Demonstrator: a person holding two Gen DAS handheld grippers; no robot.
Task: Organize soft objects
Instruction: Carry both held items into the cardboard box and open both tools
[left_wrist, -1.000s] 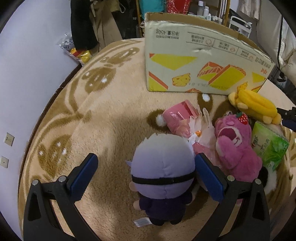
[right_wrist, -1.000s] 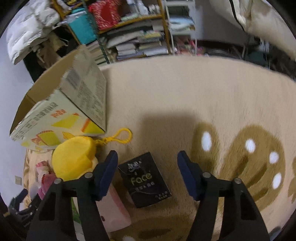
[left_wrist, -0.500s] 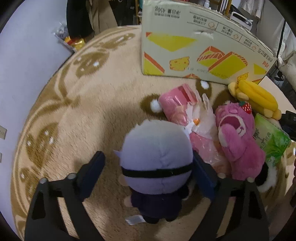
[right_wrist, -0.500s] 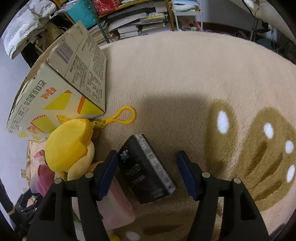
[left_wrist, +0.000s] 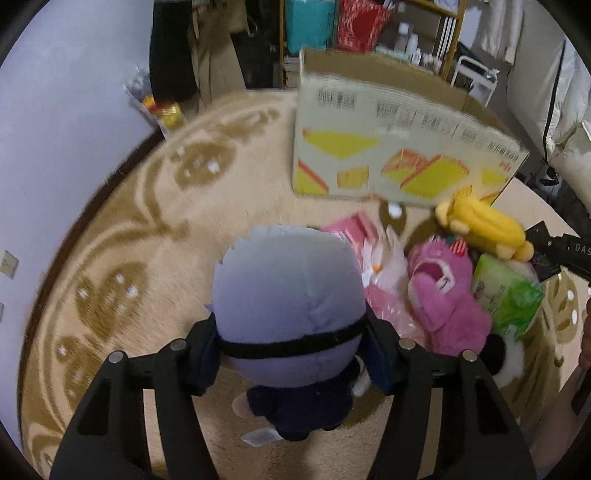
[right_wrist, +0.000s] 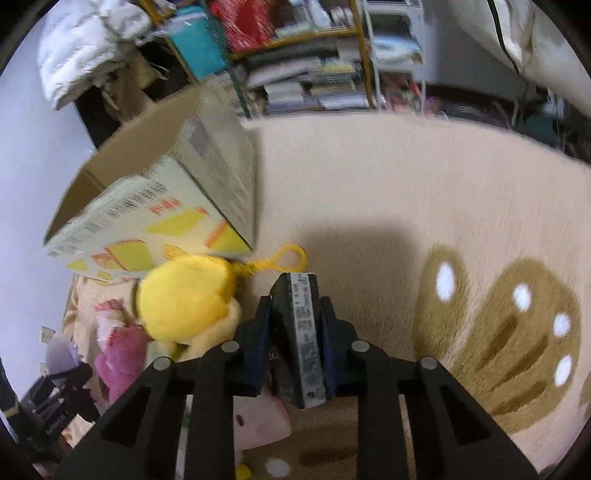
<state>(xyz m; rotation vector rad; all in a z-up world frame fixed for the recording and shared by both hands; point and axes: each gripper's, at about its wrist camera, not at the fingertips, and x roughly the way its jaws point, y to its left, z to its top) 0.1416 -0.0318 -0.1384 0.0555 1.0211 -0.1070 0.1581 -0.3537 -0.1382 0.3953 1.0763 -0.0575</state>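
Grippers are both clamping: left gripper (left_wrist: 291, 360) squeezing one purple-haired doll (left_wrist: 286, 299), right gripper (right_wrist: 295, 343) pinching one black tissue pack (right_wrist: 297, 339); label unreadable.

Motion blur smears the printed labels on the yellow-patterned cardboard box (left_wrist: 402, 147), leaving its text unreadable. The round lavender head of the plush doll (left_wrist: 288, 314) hides its face and most of its dark body, and covers the left claw's (left_wrist: 291, 354) blue pads. In the right wrist view, the right claw (right_wrist: 297, 332) covers the broad faces of the black tissue pack (right_wrist: 301, 332); its barcode strip is blurred. The shelves' contents (right_wrist: 314, 85) blur together.
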